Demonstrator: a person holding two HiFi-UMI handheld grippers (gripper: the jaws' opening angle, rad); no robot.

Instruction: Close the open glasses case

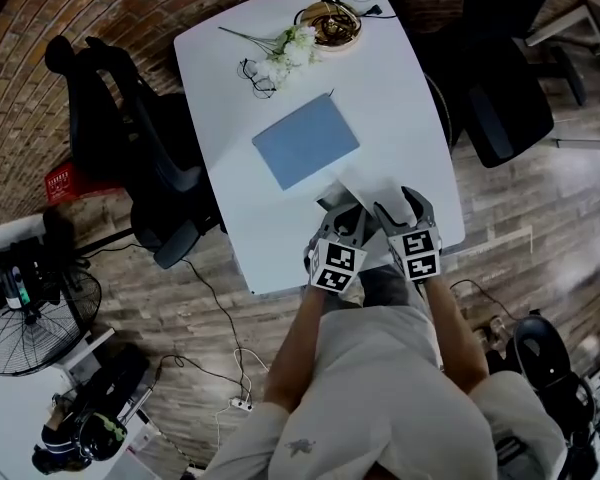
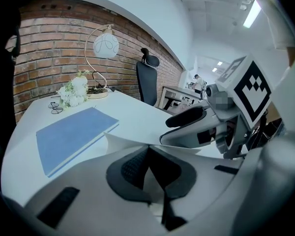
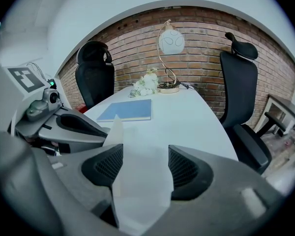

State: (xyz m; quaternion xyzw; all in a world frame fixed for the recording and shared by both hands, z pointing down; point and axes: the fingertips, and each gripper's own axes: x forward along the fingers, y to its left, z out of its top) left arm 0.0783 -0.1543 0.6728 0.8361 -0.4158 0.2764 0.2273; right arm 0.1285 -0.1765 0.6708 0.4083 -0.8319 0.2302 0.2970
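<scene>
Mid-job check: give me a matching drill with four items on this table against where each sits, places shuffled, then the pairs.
Things:
1. blue notebook
2. glasses
3. lamp
4. glasses case

Places:
A. far end of the table, right of the flowers in the head view
B. near edge, held by left gripper and right gripper
C. middle of the table
D. just left of the flowers

Pairs: 1-C, 2-D, 3-A, 4-B

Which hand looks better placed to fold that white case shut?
Probably the right gripper: the white case stands with its broad flap between the jaws, while the left gripper only pinches a thin edge of it.
</scene>
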